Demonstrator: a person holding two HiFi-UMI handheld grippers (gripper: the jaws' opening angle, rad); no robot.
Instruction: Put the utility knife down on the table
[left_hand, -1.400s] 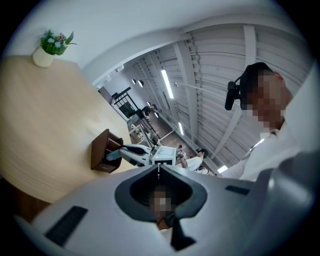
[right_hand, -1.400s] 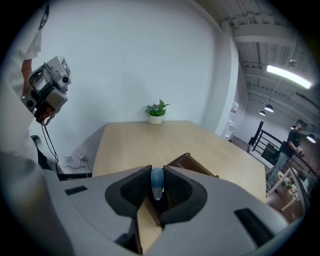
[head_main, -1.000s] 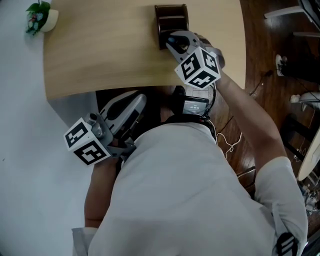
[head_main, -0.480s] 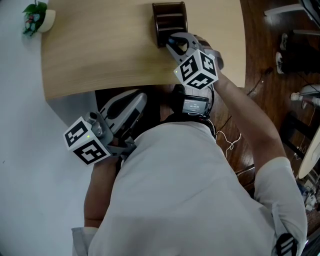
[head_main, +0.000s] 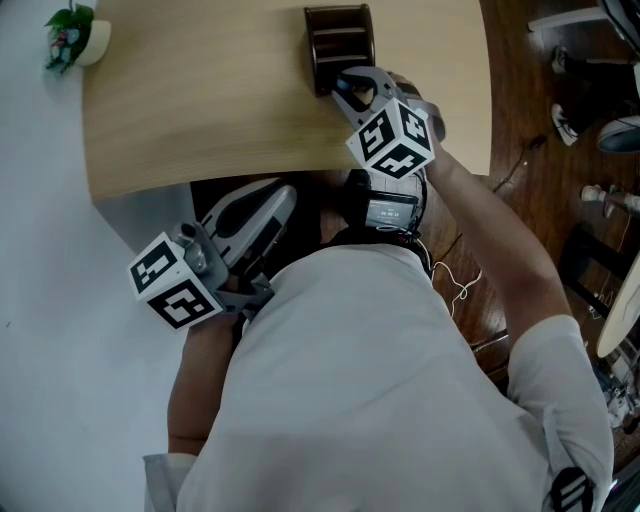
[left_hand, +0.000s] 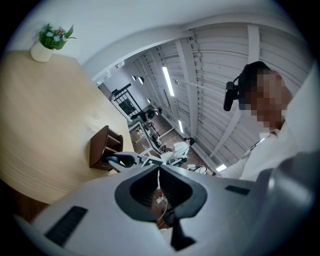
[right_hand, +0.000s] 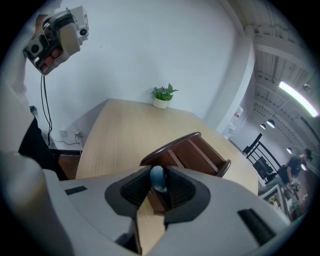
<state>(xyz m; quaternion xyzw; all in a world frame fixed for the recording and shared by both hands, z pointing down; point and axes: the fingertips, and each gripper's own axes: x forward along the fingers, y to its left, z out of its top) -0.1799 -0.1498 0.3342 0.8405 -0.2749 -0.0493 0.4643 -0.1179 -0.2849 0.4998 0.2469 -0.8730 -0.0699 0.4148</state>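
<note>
We are gripping the utility knife in our right tongs. In the right gripper view the two jaws are standing narrow and pressing in on a rounded blue-grey end of it, which is all we are seeing of the knife. That end is hanging over the near part of the table, just in front of the wooden organizer. The organizer's open compartments are lying toward 1 o'clock from the jaws. Whether the knife is touching the organizer we cannot tell. The potted plant is sitting at 12 o'clock, at the table's far edge by the white wall.

In the head view we are reaching the right tongs out toward 12 o'clock across the table's near edge. Their marker cube is facing up, and their tips are lying right at the organizer's near side. The plant is showing at 10 o'clock, on the table's far left corner.

We are carrying our left tongs off the table, at 8 o'clock in the head view, below the table's near edge and beside our body. In the left gripper view their jaws are meeting tip to tip with nothing between them, and they are pointing toward the organizer and the right tongs beyond.
</note>
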